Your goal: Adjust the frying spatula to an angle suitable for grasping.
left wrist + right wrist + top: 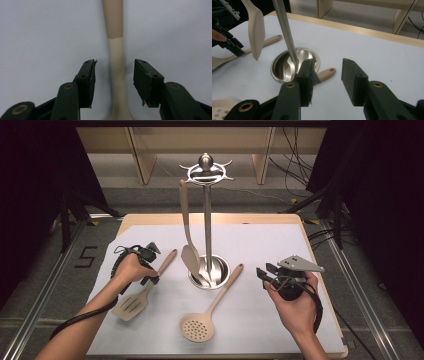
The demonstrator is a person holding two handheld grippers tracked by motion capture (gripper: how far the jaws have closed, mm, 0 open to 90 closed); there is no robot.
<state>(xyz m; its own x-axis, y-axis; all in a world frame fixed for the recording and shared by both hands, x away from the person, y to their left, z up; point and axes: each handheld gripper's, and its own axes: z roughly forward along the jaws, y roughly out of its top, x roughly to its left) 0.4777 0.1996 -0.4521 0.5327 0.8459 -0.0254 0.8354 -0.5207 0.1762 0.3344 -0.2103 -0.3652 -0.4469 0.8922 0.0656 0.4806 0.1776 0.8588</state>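
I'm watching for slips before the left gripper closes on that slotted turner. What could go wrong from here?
1. The left gripper straddles the slotted turner's thin handle with open jaws; closing off-centre may twist it or slip off.
2. Lifting could swing the turner into the spatula hanging from the stand, setting it swaying.

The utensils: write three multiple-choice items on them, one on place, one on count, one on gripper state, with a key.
1. Where does the skimmer lie?
A. In front of the stand
B. Hanging from the stand
C. Behind the stand

2. How many utensils hang from the stand?
A. None
B. One
C. Three

3. How does the left hand-held gripper stand to the slotted turner?
A. Shut on its blade
B. Open, astride its handle
C. Lifting it off the table

Key:
1 A, it lies flat on the near side of the base.
2 B, a single spatula hangs there.
3 B, gaps show between each jaw and the handle.
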